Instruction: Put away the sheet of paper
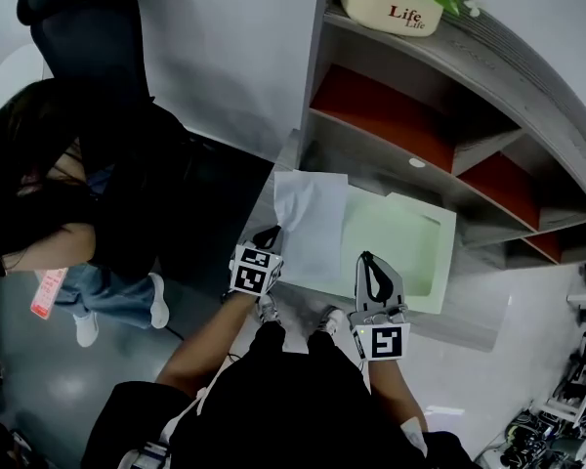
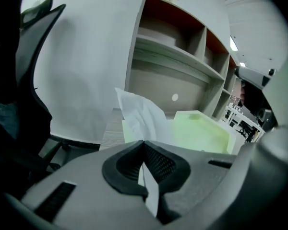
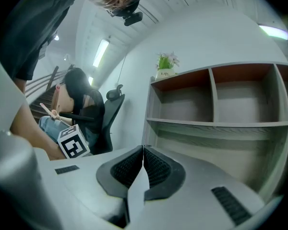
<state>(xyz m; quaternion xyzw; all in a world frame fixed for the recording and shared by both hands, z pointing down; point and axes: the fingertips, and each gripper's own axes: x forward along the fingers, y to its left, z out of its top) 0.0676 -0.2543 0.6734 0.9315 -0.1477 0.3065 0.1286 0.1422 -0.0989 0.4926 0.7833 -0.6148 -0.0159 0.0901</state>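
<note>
Dim, cool indoor light with a bluish cast. In the head view the left side around the black chair (image 1: pixel 88 37) sinks into deep shadow, while the sheet of paper (image 1: pixel 311 225) and the pale green tray (image 1: pixel 415 252) are the brightest patches. A ceiling light strip (image 3: pixel 101 52) glows in the right gripper view. Both gripper views bend strongly — the shelf (image 3: pixel 216 123) edges curve and the corners go black — and the grey foreground nearest each lens is soft, out of focus.
</note>
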